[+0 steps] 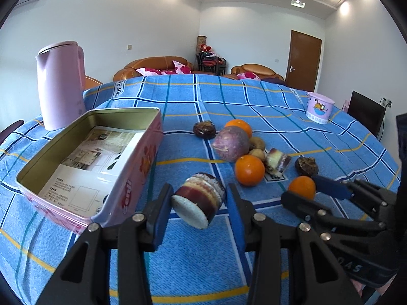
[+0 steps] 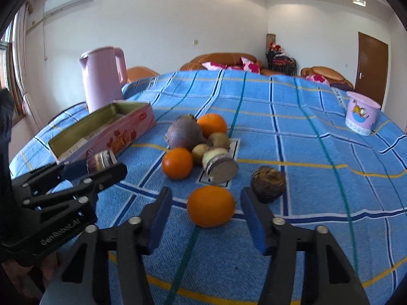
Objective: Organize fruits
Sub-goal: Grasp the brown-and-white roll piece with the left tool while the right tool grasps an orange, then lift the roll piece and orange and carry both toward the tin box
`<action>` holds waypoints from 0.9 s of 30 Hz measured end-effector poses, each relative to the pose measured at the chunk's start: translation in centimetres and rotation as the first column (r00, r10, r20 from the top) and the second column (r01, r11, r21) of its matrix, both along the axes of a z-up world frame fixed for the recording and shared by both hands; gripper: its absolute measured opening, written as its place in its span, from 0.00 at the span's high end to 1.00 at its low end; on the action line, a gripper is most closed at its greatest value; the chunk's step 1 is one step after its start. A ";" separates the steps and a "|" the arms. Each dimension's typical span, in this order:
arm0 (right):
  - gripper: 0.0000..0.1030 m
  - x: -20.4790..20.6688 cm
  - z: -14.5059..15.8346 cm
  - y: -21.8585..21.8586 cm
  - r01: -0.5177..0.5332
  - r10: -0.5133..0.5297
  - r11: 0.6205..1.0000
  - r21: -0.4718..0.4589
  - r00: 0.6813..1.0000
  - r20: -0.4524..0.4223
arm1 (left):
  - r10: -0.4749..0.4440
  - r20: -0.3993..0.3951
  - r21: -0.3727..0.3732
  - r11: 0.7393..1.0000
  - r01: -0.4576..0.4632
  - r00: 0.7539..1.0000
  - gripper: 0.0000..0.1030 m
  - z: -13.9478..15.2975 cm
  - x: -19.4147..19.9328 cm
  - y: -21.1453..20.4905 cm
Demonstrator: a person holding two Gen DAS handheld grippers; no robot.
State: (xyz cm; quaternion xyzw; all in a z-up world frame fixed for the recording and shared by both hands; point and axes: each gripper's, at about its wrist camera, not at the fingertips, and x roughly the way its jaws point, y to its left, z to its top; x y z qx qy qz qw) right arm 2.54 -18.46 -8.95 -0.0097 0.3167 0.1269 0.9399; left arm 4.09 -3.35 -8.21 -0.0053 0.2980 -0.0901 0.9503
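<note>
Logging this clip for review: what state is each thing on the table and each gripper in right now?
Left gripper: shut on a cut fruit piece, lifted beside the tin.
Right gripper: open, jaws either side of an orange, not pressing it.
Pink tin: lid off, only printed paper inside.
Pink kettle: upright, lid shut.
Pink cup: upright.
Other fruit: loose on the cloth.

White lettering "GenRobot.AI" stands on the black body of the left gripper [image 2: 100,166], seen from the right wrist view. The blue checked tablecloth [image 1: 229,96] carries a printed strip with letters that look like "SOL". Other print is too small to read.
</note>
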 end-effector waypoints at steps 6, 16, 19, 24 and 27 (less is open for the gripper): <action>0.60 0.5 -0.6 0.0 0.002 -0.003 1.000 -0.018 0.999 -0.033 | -0.002 0.000 0.006 1.000 0.002 1.000 0.57 0.1 -0.1 -0.2; 0.60 0.0 -0.4 -0.5 -0.005 0.005 1.000 0.029 1.000 0.004 | -0.004 0.020 0.016 1.000 0.004 1.000 0.57 0.2 -0.4 -0.5; 0.60 -0.2 -0.2 -0.6 -0.004 0.003 0.999 0.037 1.000 0.023 | 0.000 0.033 0.024 1.000 -0.001 0.999 0.57 0.4 -0.6 -0.5; 0.60 -0.5 0.4 -0.7 -0.003 0.001 0.999 0.042 0.999 0.053 | 0.005 0.055 0.037 0.999 -0.007 0.998 0.57 0.7 -0.9 -0.6; 0.60 -0.7 0.7 -0.8 -0.005 0.002 0.999 0.047 0.998 0.070 | 0.007 0.066 0.041 0.999 -0.010 0.998 0.57 0.9 -1.0 -0.6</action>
